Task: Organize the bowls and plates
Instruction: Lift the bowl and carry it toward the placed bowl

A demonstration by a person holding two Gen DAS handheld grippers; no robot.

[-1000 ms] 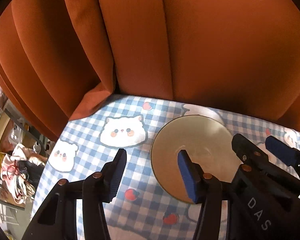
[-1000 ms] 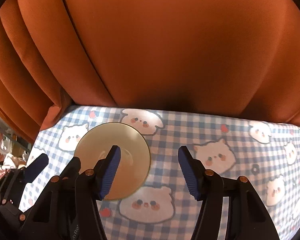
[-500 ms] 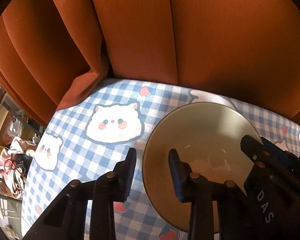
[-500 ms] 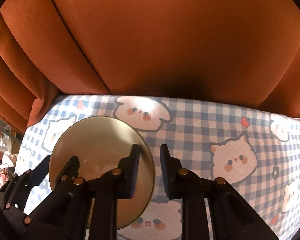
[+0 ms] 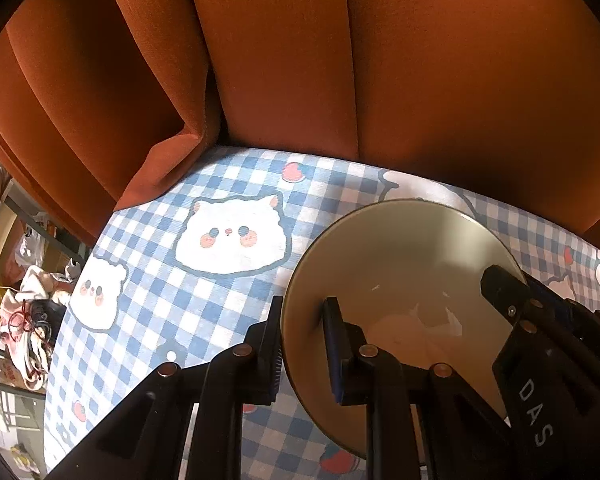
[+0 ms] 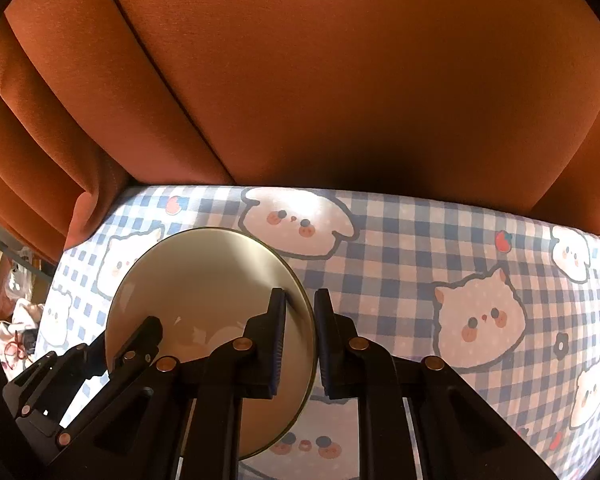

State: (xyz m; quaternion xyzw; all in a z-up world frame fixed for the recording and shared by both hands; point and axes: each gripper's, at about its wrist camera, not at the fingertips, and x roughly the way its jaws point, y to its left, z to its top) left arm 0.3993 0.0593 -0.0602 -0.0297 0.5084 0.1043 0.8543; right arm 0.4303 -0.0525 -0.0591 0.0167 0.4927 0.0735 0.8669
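The bowl point(image 5: 404, 264) is clamped from both sides: left gripper point(image 5: 302, 354) jaws and right gripper point(image 6: 300, 346) jaws pinched tight on opposite rims.

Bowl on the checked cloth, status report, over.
Left claw shut on round pale green bowl, left rim. Right claw shut on right rim. Blue checked tablecloth beyond it bare.

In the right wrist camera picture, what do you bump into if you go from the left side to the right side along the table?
Left gripper → bowl → right gripper clamped on the bowl's rim → white cat face printed on the blue checked tablecloth.
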